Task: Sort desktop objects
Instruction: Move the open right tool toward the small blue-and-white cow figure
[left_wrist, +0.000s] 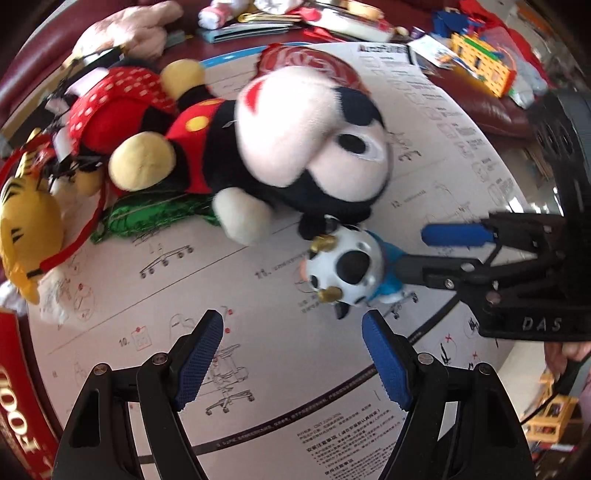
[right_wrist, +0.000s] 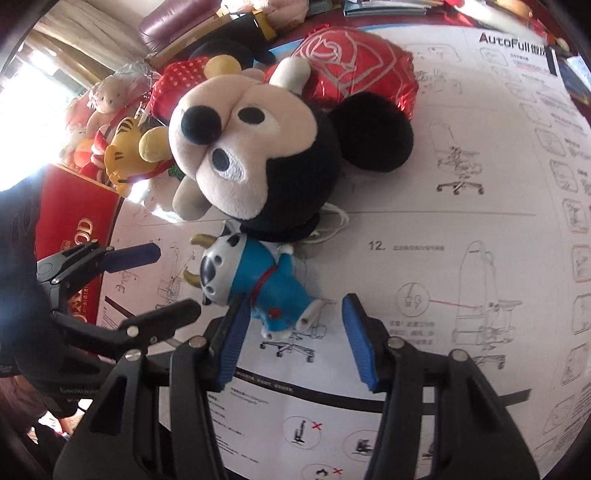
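Right wrist view, "AutoFull" instruction sheet (right_wrist: 461, 177), step "12.", right tool (right_wrist: 291, 343) and left tool (left_wrist: 293, 354) wide, empty.

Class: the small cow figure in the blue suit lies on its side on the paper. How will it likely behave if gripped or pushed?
The cow figure looks glossy and hard, so probably stiff and somewhat slippery between pads. Its round head suggests it may roll or pivot if nudged. The thin gold horns look breakable.
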